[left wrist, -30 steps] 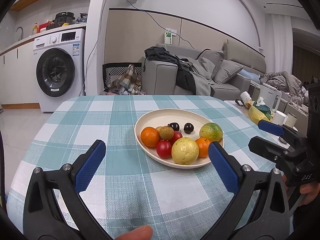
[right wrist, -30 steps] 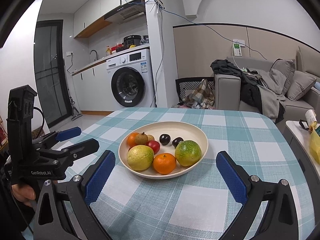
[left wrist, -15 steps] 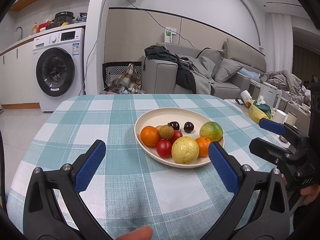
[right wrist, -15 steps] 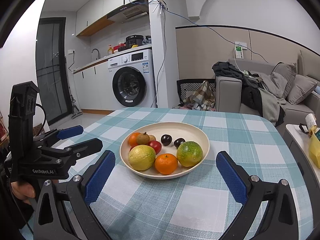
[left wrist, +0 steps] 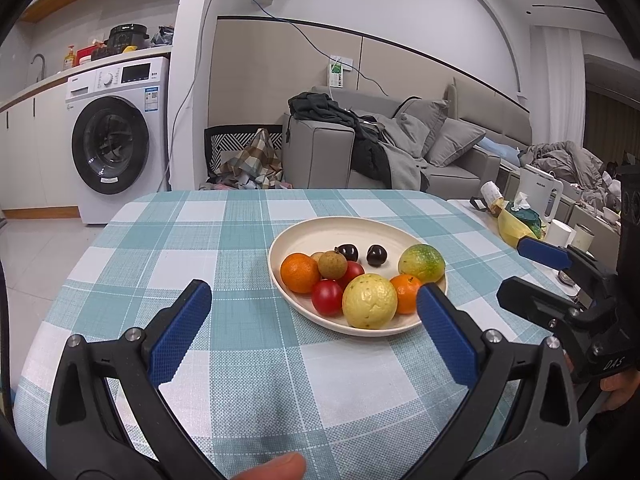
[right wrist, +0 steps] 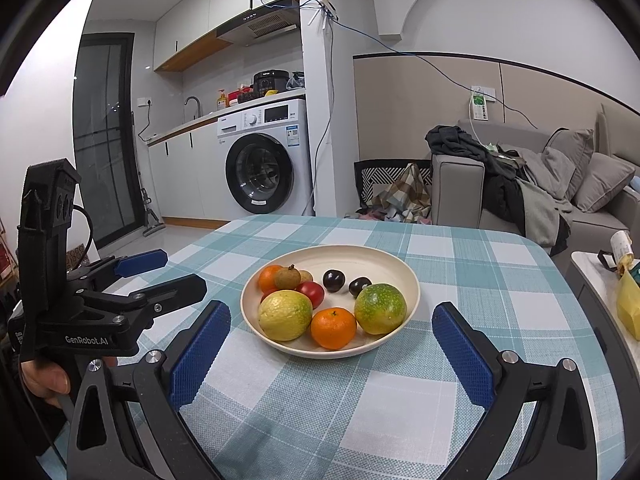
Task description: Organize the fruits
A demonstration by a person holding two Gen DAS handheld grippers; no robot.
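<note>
— On the checked tablecloth [left wrist: 224, 248], what stands there?

— One cream plate [left wrist: 320, 232], right of the table's middle in the left wrist view, with all the fruit in it.

— Which fruit, and where?

— At the near rim, a pale yellow fruit [left wrist: 370, 306] with a small orange [left wrist: 405, 293] touching its right side and a red tomato [left wrist: 327, 297] on its left. Left of those sits a larger orange [left wrist: 299, 272], with a brown longan [left wrist: 332, 265] leaning against it. A green-and-yellow fruit [left wrist: 421, 263] lies at the right side, and two dark cherries [left wrist: 376, 255] rest apart toward the far half.

— And the grippers?

— The left gripper [left wrist: 314, 304] hovers over the cloth on the near side of the plate, jaws spread wide, nothing between them. The right gripper [right wrist: 332, 330] is likewise released and empty; through it the plate sits framed between its blue pads [right wrist: 200, 354].

— Anything else nearby?

— A washing machine [left wrist: 116, 140] stands far left and a grey sofa [left wrist: 400, 152] behind the table. A side counter at right carries a white kettle [left wrist: 540, 192].
</note>
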